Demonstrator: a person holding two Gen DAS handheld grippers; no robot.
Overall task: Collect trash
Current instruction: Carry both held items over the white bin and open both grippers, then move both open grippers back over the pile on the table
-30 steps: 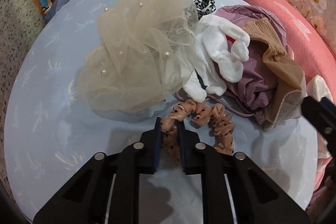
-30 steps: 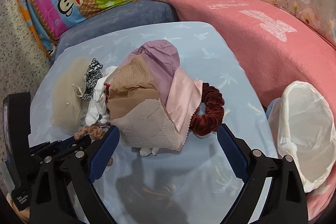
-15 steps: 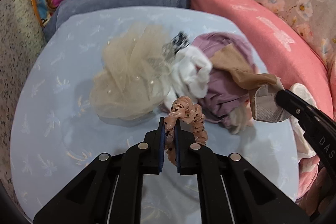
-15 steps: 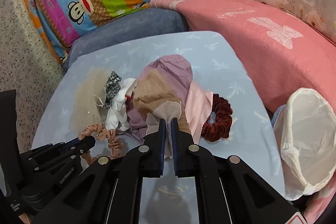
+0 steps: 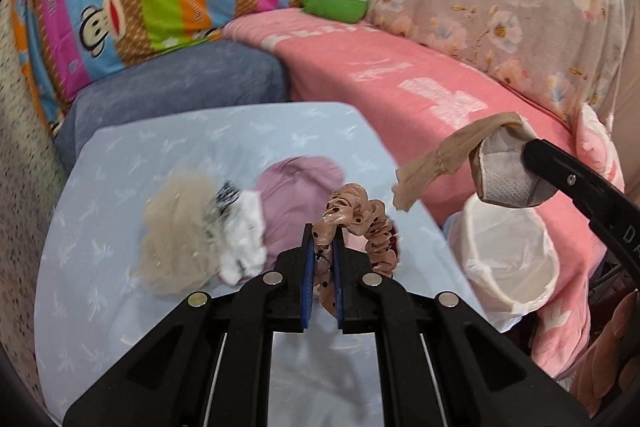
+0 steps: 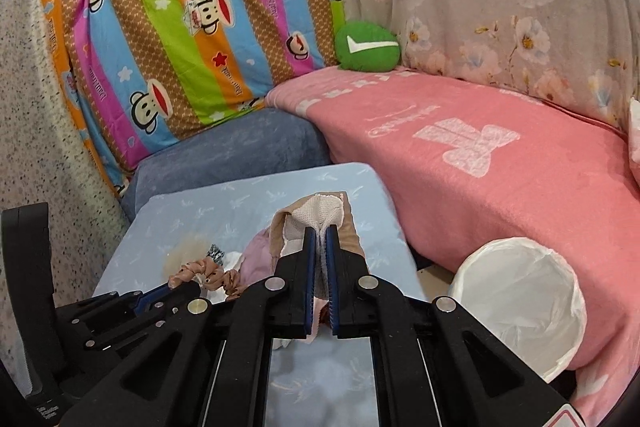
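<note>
My left gripper is shut on a peach dotted scrunchie and holds it above the light blue table. My right gripper is shut on a beige stocking, lifted off the table; the stocking also shows in the left wrist view, hanging above the white-lined trash bin. The bin also shows in the right wrist view. The scrunchie shows there too.
On the table lie a beige tulle piece, a white sock, a purple cloth and a dark red scrunchie. A pink-covered sofa runs along the right, with a striped cushion behind.
Both grippers closed on their items and lifted them off the table. The right gripper carried the stocking up and right, over the bin. The left raised the scrunchie.
</note>
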